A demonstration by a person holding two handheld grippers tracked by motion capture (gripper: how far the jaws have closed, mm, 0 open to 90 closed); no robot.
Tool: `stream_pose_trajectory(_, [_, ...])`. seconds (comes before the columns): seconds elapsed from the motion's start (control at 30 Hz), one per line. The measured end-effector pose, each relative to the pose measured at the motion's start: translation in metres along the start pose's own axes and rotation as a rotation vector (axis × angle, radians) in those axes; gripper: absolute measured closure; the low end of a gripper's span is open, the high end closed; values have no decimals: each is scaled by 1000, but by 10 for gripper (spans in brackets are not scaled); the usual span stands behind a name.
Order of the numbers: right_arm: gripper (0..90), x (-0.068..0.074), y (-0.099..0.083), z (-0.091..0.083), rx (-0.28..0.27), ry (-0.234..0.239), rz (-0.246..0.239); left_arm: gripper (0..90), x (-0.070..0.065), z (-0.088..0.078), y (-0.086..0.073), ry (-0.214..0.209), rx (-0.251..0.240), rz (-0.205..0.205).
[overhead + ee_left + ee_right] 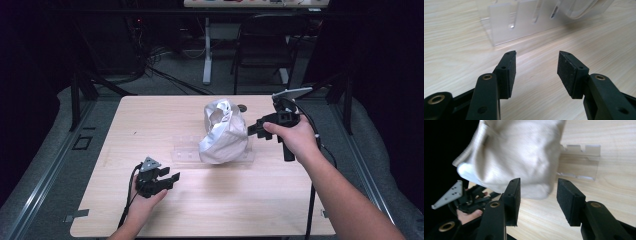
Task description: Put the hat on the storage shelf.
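Left claw (167, 178) low over near part of pale wood bench (225, 210), jaws apart, nothing between. Mid-bench: crumpled white bag (222, 132) sits on clear acrylic rack (182, 150). Right claw (254, 130) just beside bag, jaws spread, gripping nothing. Beyond: dark room, black chair (265, 35), floor cables (165, 75).

The high view looks forward and down from above the person's near edge, taking in the whole worktop (210, 200) from some way off. The left gripper view rides low over the wood, close behind its left tongs (536, 72), facing the clear plastic rack (524, 22). The right gripper view sits close behind its right tongs (537, 200), facing the white bag (516, 155). All 3 views share the rack; the high view and the right gripper view also share the bag.
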State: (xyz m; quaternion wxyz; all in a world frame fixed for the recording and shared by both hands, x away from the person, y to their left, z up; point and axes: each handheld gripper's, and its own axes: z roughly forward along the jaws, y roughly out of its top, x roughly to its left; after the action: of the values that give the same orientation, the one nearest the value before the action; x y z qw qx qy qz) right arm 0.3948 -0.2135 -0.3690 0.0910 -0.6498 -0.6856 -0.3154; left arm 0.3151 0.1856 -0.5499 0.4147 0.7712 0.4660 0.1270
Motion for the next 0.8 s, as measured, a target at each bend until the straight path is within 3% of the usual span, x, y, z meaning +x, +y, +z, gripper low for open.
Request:
stream_pose_trajectory(0.2, [533,-21,-20,7,-24,-53,-20,495,16,-14,-12,53,-3,50])
stream_pose_trajectory(0.3, [530,-30,-32,13,-28,-51,-20,494,24,-16,-13,44,-21,19])
stream_pose_trajectory(0.43, [528,-40,-47,21,-46,-96,-50,495,34,-13,-16,48,-30,-24])
stream_pose_trajectory(0.53, [537,-47,-59,29,-64,-94,-57,495,37,-12,-17,54,-28,-21])
stream_pose_trajectory(0.8, [544,-65,-96,55,-123,-122,-146,495,36,-9,-18,70,-27,-1])
